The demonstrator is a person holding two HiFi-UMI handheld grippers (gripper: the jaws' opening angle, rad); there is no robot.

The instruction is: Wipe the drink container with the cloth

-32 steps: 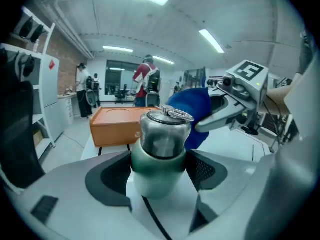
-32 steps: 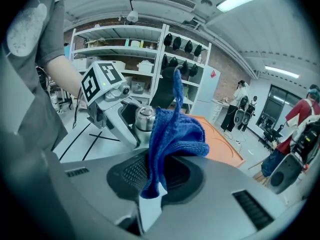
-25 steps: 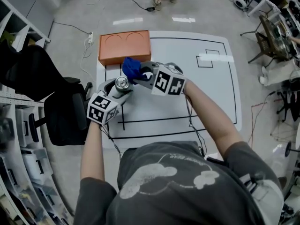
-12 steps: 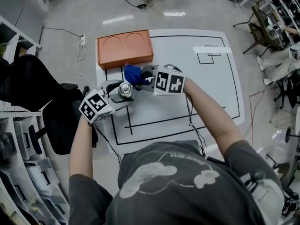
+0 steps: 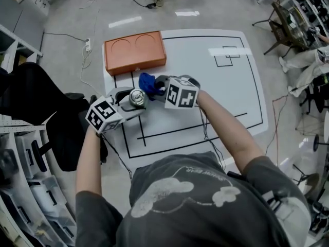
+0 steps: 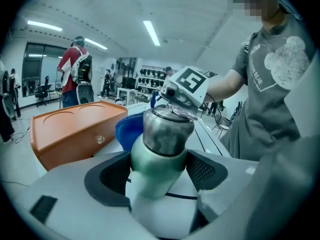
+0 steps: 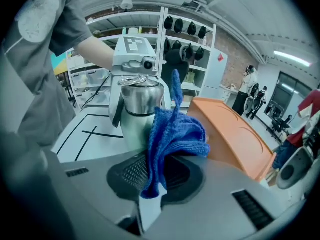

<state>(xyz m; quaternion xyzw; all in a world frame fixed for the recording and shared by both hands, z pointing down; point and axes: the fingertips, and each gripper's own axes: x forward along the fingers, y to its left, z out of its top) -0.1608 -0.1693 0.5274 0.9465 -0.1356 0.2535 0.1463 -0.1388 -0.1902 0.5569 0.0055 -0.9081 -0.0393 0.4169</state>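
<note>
The drink container (image 5: 136,97) is a pale green metal flask with a steel top (image 6: 167,129). My left gripper (image 5: 129,101) is shut on its body and holds it over the white mat. A crumpled blue cloth (image 5: 148,82) is pinched in my right gripper (image 5: 157,85), which is shut on it. In the right gripper view the cloth (image 7: 175,134) presses against the flask's side (image 7: 135,119), just below the steel top. In the left gripper view the cloth (image 6: 127,131) shows behind the flask on its left.
An orange box (image 5: 134,51) with two round recesses lies at the mat's far left corner, close behind the cloth. The white mat (image 5: 221,91) has black line markings. A black office chair (image 5: 46,112) stands left of the table. Shelving (image 7: 190,59) and people (image 6: 72,71) fill the background.
My right gripper has turned and slid slightly left with the cloth against the flask. The left gripper with the flask shifted left, then held.
</note>
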